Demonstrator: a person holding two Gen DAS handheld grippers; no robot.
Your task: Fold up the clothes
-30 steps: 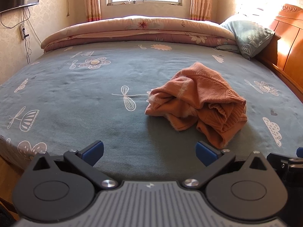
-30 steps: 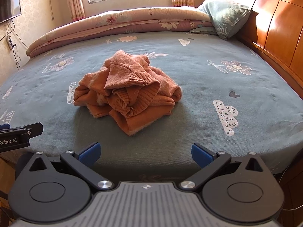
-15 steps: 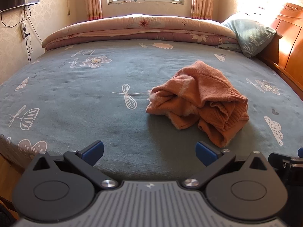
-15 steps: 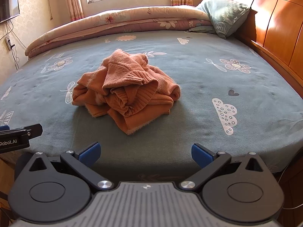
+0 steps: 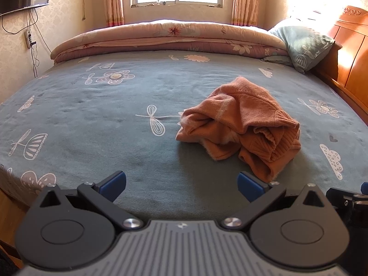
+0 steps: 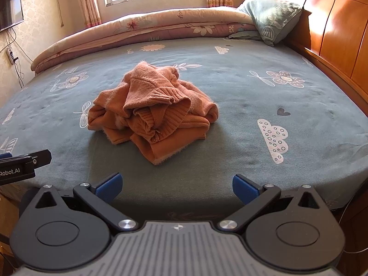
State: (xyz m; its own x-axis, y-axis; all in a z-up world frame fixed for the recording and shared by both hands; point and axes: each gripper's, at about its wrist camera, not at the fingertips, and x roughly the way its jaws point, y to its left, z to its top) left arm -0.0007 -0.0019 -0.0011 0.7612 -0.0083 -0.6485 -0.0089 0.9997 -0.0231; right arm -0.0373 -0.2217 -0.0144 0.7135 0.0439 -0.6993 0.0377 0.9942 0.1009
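Crumpled sweater (image 6: 153, 111) mid-frame on bed (image 6: 241, 96), well beyond both grippers' wide, empty fingers (image 6: 108, 187); heap's long axis roughly left-right.

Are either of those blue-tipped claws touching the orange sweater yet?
Apart. Both wrist views show bare bedsheet between each open gripper (left gripper, right gripper) and the sweater.

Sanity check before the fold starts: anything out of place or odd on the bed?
Only the orange knit sweater: crumpled in a heap mid-bed on the grey-green patterned bedspread, not laid flat. No damage visible. Both grippers, left and right, open and short of it.
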